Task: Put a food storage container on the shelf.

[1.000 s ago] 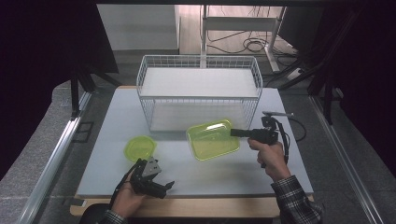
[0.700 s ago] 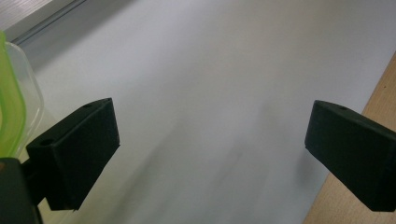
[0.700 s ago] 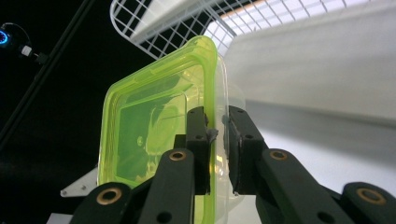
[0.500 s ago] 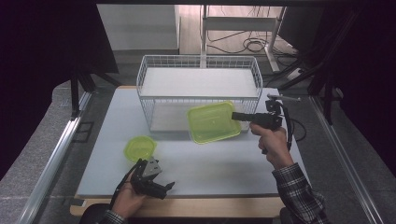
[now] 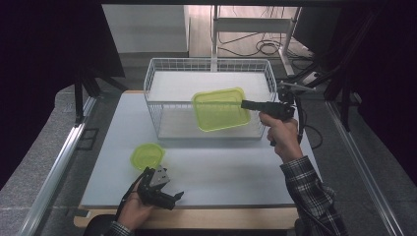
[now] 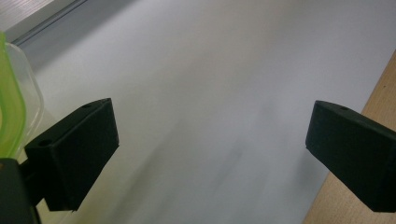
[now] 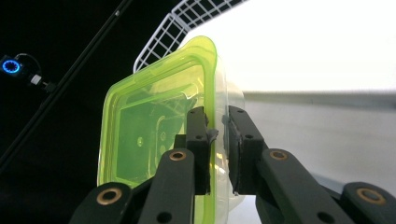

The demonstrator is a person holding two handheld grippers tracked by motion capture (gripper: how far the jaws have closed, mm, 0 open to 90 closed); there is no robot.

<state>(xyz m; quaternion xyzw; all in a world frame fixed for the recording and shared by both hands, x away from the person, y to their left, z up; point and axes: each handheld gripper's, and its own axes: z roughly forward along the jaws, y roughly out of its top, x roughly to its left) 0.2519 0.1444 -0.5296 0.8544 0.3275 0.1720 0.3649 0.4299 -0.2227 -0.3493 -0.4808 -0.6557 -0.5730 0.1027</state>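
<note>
- The left gripper (image 5: 162, 192) rests at the near edge of the table (image 5: 221, 172), at about 7 o'clock in the high view; in the left gripper view its two black jaws stand wide apart with nothing between them.
- The small round green container (image 5: 146, 155) sits on the table just beyond that gripper, at its 11 o'clock, and its rim shows at the left edge of the left gripper view (image 6: 9, 107).
- The right gripper (image 5: 248, 104), at about 2 o'clock in the high view, is pinched on the rim of the square green container (image 5: 220, 109); the right gripper view shows its pads (image 7: 198, 140) pressed on either side of the rim of that container (image 7: 149, 135).
- The square green container hangs tilted in the air, over the near wall of the white wire basket (image 5: 162, 78).
- The wire basket stands at the far middle of the table, at 12 o'clock.
</note>
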